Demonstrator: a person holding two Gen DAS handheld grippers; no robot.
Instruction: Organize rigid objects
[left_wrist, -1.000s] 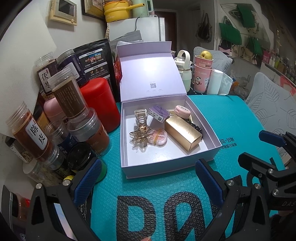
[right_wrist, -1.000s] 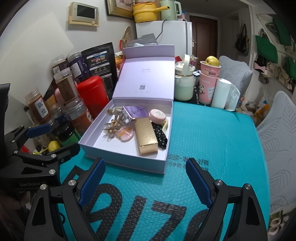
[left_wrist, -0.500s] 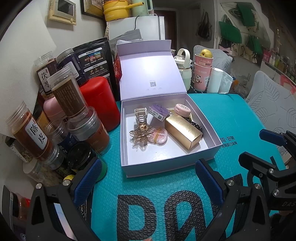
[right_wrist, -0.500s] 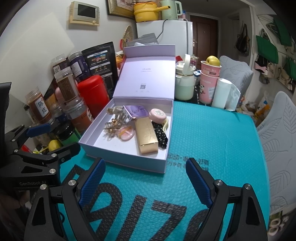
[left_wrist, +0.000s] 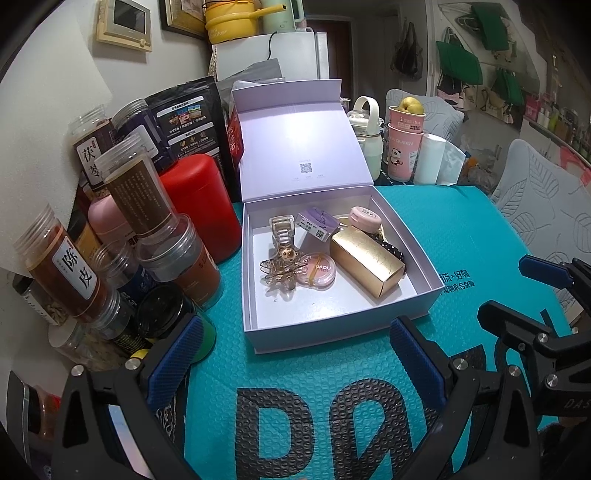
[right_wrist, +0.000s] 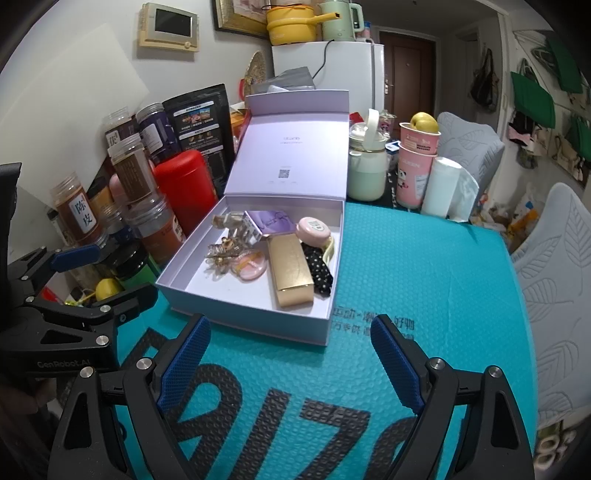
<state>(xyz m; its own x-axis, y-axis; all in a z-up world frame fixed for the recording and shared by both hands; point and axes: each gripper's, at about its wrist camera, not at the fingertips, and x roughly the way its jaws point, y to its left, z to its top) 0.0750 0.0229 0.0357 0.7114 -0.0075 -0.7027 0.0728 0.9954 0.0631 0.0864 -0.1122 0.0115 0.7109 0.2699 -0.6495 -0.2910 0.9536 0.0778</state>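
An open lilac gift box (left_wrist: 332, 325) (right_wrist: 258, 321) stands on the teal mat, its lid upright at the back. Inside lie a gold box (left_wrist: 365, 262) (right_wrist: 290, 271), a clear hair claw (left_wrist: 282, 230), a gold flower clip (left_wrist: 282, 271), a pink compact (left_wrist: 319, 273), a purple carton (left_wrist: 317, 221) (right_wrist: 271, 221), a pink round case (left_wrist: 365, 217) (right_wrist: 314, 229) and a black dotted hair tie (right_wrist: 319, 269). My left gripper (left_wrist: 295, 350) is open and empty in front of the box. My right gripper (right_wrist: 291, 349) is open and empty, also in front of it.
Several jars (left_wrist: 62, 266) and a red canister (left_wrist: 199, 206) crowd the box's left side. A mint kettle (right_wrist: 367, 170), pink cups (right_wrist: 417, 166) and a white roll (right_wrist: 441, 186) stand behind. The teal mat (right_wrist: 424, 266) stretches to the right.
Both grippers stayed open and nearly still. The left wrist view drifted very slightly, so the box sits a touch higher in it.
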